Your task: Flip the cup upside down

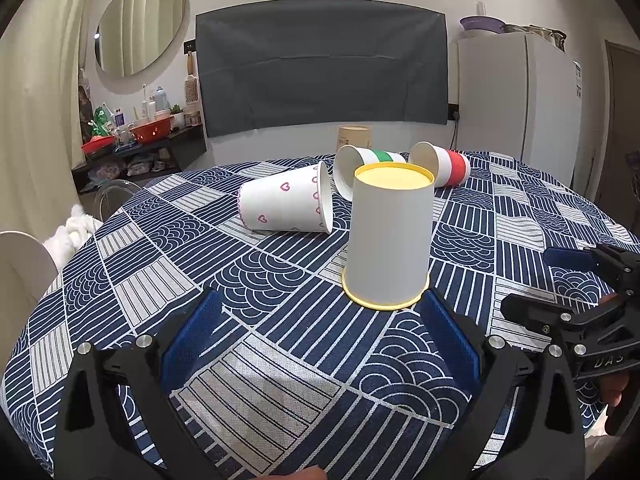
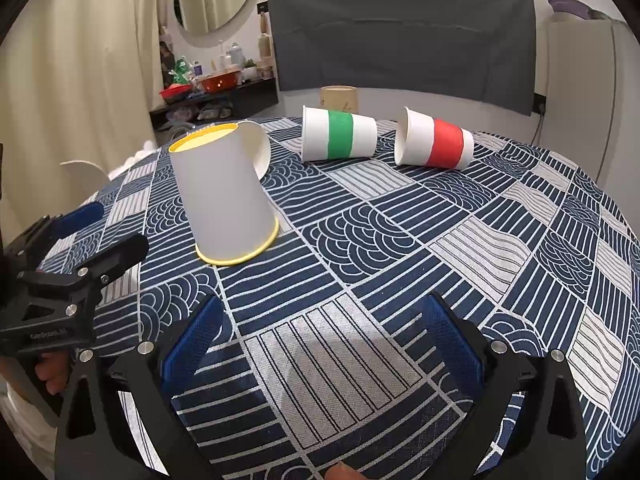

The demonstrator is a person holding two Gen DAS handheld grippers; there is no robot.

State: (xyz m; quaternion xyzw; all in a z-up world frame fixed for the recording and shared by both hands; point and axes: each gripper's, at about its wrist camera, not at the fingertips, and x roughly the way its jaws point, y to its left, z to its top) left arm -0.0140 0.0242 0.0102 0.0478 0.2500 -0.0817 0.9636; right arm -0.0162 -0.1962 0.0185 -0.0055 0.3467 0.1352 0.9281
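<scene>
The yellow-rimmed cup (image 1: 388,236) stands upside down on the table (image 1: 280,368), rim on the patterned cloth and yellow base uppermost, just beyond the fingertips of the left gripper (image 1: 320,336). That gripper's jaws are spread wide and hold nothing; one blue pad (image 1: 448,332) lies just beside the cup's rim, and contact cannot be told. The right gripper (image 2: 320,340) is likewise spread wide and empty, over bare cloth toward the table's near edge.

Legible writing is scant: the letters "DAS" on the right gripper's body as seen from the left wrist view, and a faint, unreadable mark on the left gripper's body in the right wrist view.

The left wrist view alone shows the heart-printed cup (image 1: 286,202) lying on its side; in the right wrist view only its rim shows behind the inverted cup. The right wrist view gives the clearer profile of the green-banded cup (image 2: 339,135) and red-banded cup (image 2: 434,144) (both on their sides, mouths leftward), near the table's far edge. A tan cup (image 2: 339,99) stands behind them.

Open cloth stretches between the right gripper and these two cups.
</scene>
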